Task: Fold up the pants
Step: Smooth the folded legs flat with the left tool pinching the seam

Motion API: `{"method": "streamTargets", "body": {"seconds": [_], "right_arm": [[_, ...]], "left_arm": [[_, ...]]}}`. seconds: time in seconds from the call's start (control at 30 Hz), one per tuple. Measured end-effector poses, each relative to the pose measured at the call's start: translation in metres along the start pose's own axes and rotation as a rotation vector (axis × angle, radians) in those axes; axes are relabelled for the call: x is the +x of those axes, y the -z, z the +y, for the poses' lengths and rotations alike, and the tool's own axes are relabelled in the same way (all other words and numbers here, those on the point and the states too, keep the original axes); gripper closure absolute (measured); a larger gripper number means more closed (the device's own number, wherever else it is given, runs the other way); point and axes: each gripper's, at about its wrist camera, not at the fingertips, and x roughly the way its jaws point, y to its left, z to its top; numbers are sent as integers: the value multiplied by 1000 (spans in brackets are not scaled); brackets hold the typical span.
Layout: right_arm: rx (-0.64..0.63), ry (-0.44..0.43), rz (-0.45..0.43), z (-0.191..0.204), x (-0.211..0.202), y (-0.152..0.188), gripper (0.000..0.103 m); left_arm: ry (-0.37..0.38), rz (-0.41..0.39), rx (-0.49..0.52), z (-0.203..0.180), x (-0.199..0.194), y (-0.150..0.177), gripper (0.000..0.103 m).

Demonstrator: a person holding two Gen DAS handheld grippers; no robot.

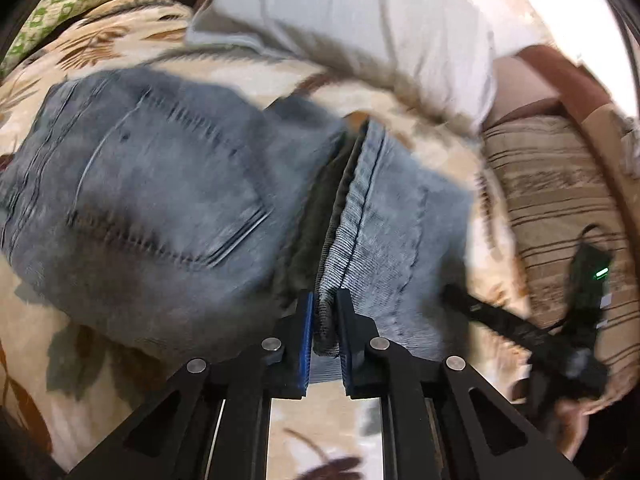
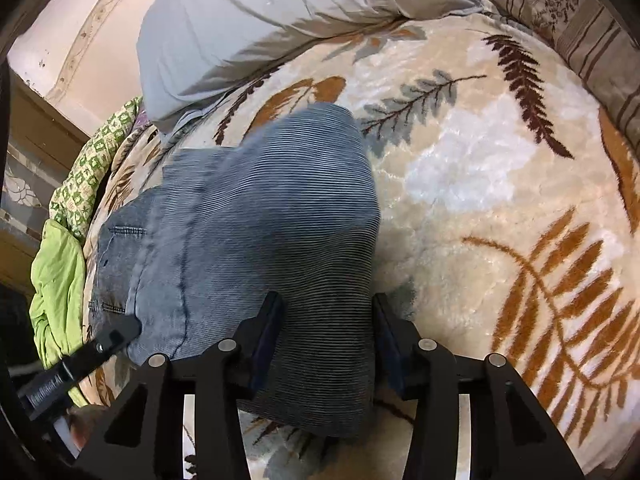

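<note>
Grey-blue jeans lie on a cream fern-print blanket, back pocket facing up. My left gripper is shut on a doubled edge of the denim, which stands up between its blue pads. In the right wrist view a thick bundle of the jeans fills the gap of my right gripper, and both fingers press against its sides. The left gripper's tip shows at the jeans' left edge. The right gripper's body shows at the right of the left wrist view.
A grey pillow lies beyond the jeans. A striped cushion borders the blanket on the right. A green patterned cloth and a lime-green cloth are bunched at the left edge.
</note>
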Motion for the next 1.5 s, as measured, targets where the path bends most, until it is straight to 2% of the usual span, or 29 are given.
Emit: {"method": "streamTargets", "body": {"seconds": [0.07, 0.13, 0.2, 0.3, 0.33, 0.37, 0.4, 0.47, 0.5, 0.53, 0.57, 0.6, 0.7, 0.8, 0.93, 1.03, 1.1, 1.2, 1.33, 1.47, 1.5], "right_arm": [[8, -1, 25, 0, 9, 2, 54], [-15, 18, 17, 3, 9, 3, 55], [-42, 41, 5, 7, 6, 4, 55], [-38, 39, 9, 5, 8, 4, 54], [-31, 34, 9, 4, 8, 4, 54], [-24, 28, 9, 3, 8, 3, 54], [-21, 25, 8, 3, 8, 3, 54], [-14, 19, 7, 2, 8, 1, 53], [-14, 17, 6, 1, 8, 1, 53], [-17, 18, 7, 2, 8, 1, 53], [-20, 20, 7, 2, 9, 2, 54], [-22, 20, 7, 1, 9, 2, 54], [-34, 29, 6, 4, 11, 1, 53], [-52, 46, -10, 8, 7, 2, 53], [-73, 56, -53, 10, -10, 4, 53], [-57, 57, -49, 8, -6, 7, 53], [-61, 70, -58, 12, -8, 9, 53], [-108, 86, -137, 27, -32, 10, 53], [-134, -25, -152, 46, -47, 8, 53], [-93, -146, -43, 57, -24, -7, 56], [-91, -153, -25, 59, -18, -11, 56]], "left_arm": [[-33, 27, 27, 4, 17, 5, 89], [-22, 5, 43, -1, 12, 5, 86], [21, 4, 42, -6, 3, 3, 67], [10, -16, 46, -8, -6, -2, 63], [16, -19, 45, -8, -7, -3, 59], [-8, -19, 43, -8, -4, -6, 53], [-38, -7, 48, -7, 0, -9, 52], [-80, 67, 50, -5, 24, -13, 54], [-92, 76, 56, -7, 32, -14, 54], [-111, 46, 80, -11, 33, -12, 56], [-118, 33, 95, -14, 33, -11, 70], [-101, 38, 107, -19, 34, -8, 78], [-144, 8, 153, -30, 32, -1, 83], [-109, -3, 126, -31, 16, 5, 91], [-60, -57, 128, -31, -21, 15, 92], [-116, -25, 133, -23, 0, 23, 92], [-92, -17, 101, -13, 3, 26, 91], [-46, -43, 78, -16, -16, 26, 92], [-37, -21, 55, -10, -19, 37, 91], [0, -4, 29, 0, -13, 29, 87], [14, 1, 15, 4, -12, 23, 84]]}}
